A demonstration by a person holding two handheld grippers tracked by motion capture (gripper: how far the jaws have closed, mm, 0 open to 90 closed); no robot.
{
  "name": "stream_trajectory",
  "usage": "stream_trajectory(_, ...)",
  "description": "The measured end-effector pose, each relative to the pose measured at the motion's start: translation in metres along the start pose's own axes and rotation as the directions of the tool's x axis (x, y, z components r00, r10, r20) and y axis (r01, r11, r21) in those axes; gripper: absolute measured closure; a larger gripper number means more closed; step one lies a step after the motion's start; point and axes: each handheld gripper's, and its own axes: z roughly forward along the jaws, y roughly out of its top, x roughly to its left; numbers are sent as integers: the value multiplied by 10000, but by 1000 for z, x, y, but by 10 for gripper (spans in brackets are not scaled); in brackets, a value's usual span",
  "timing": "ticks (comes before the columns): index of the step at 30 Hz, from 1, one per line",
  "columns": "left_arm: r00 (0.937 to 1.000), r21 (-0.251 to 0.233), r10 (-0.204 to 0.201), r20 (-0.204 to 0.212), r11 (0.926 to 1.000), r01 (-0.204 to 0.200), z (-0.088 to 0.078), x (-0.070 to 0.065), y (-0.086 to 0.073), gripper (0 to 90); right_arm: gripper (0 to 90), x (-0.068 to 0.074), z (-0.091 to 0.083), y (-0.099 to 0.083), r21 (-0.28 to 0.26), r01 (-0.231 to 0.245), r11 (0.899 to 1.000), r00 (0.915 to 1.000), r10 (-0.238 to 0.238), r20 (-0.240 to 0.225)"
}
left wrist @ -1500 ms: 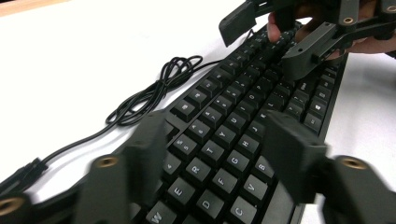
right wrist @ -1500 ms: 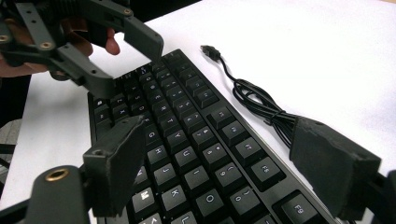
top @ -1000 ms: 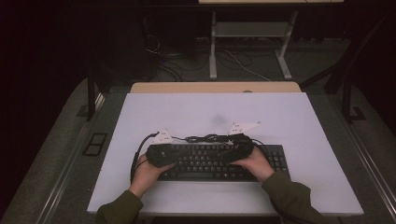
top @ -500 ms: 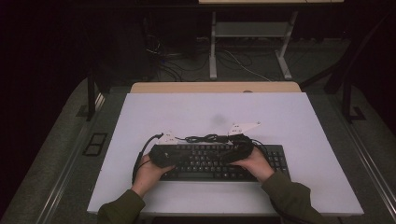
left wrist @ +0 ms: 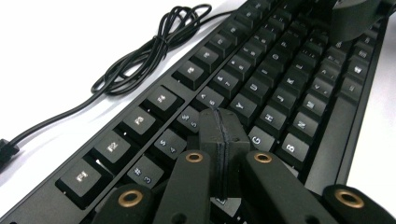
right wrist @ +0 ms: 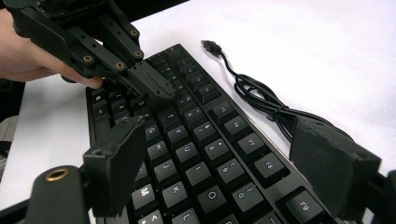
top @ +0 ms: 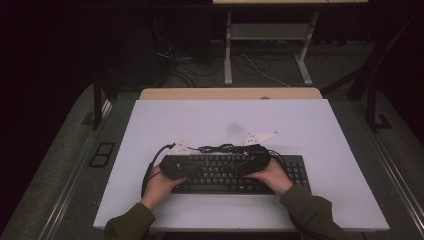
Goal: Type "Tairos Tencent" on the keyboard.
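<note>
A black keyboard (top: 225, 172) lies on the white table near the front edge, and its coiled black cable (left wrist: 149, 51) rests just beyond it with the USB plug (right wrist: 210, 46) loose. My left gripper (left wrist: 219, 116) is shut with nothing in it, its tip resting low over the keys around the number and top letter rows. It also appears across the keys in the right gripper view (right wrist: 163, 91). My right gripper (right wrist: 219, 135) is open wide above the keyboard's right half, with bare keys under its jaws. In the high view a hand holds each gripper, left (top: 190, 167) and right (top: 250, 162).
The white tabletop (top: 320, 150) has bare room behind and to both sides of the keyboard. A wooden table edge (top: 230, 93) adjoins the far side. Beyond it stand metal desk legs (top: 228, 50) and floor cables in the dark.
</note>
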Motion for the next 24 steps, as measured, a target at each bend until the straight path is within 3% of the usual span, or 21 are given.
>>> stream_trajectory(7, 10000, -50, -31, -27, 10000, 31, -1, 0, 1, 891, 183, 0, -1, 0, -25, -22, 10000, 10000, 22, 11)
stream_trajectory(24, 9996, -820, -261, 69, 9963, 265, -13, 0, 2, 861, 183, -2, -3, 1, -76, -52, 10000, 10000, 53, 35)
